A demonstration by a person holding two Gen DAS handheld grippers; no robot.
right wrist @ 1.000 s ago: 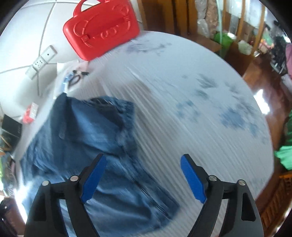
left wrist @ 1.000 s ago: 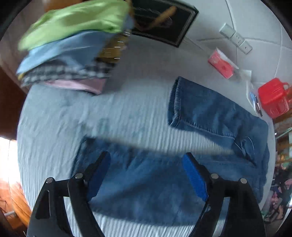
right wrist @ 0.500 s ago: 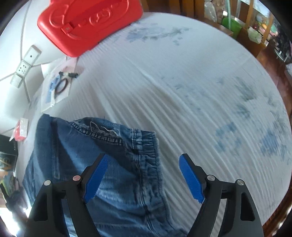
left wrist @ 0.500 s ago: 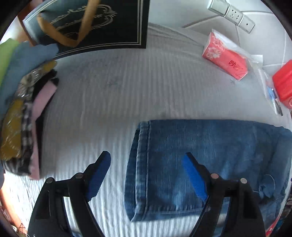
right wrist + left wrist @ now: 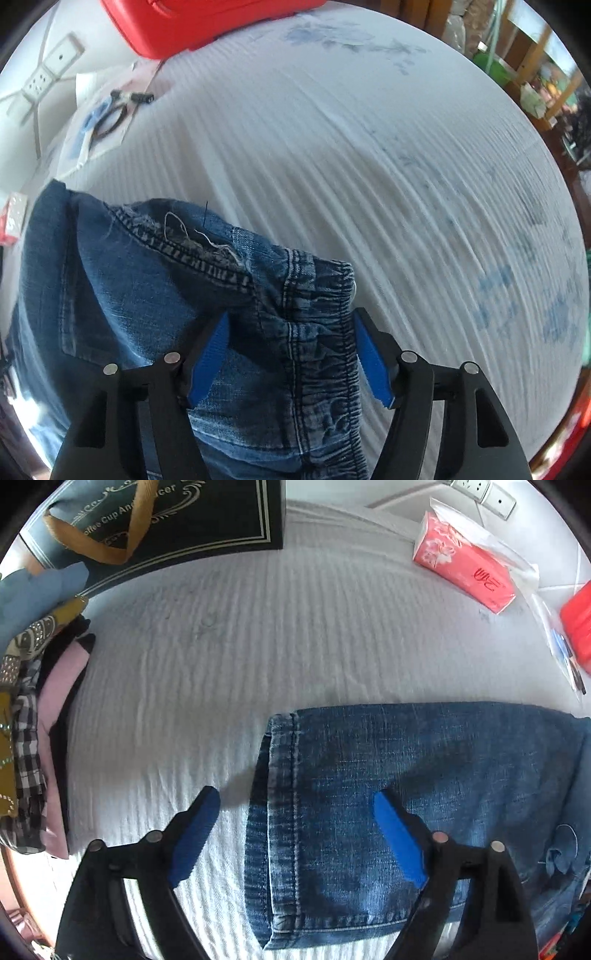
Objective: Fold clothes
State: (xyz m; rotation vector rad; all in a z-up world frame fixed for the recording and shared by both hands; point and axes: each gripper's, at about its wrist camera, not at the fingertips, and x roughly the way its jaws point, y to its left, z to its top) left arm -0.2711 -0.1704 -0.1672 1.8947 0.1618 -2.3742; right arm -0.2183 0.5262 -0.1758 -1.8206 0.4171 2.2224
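Note:
Blue jeans (image 5: 424, 775) lie on the white bedspread. In the left wrist view a leg hem (image 5: 280, 812) lies right below my left gripper (image 5: 295, 830), which is open with the hem between its blue pads. In the right wrist view the elastic waistband (image 5: 325, 332) of the jeans (image 5: 147, 295) lies between the pads of my right gripper (image 5: 291, 354), which is open and low over it.
A stack of folded clothes (image 5: 33, 738) sits at the left. A black gift bag (image 5: 166, 520) stands behind it. A red tissue pack (image 5: 465, 576) and a red case (image 5: 207, 22) lie near the wall. Small items in plastic (image 5: 103, 114) lie beside the case.
Both grippers have come down and forward onto the jeans. The left one now straddles the leg hem, the right one the waistband. Both stay open.

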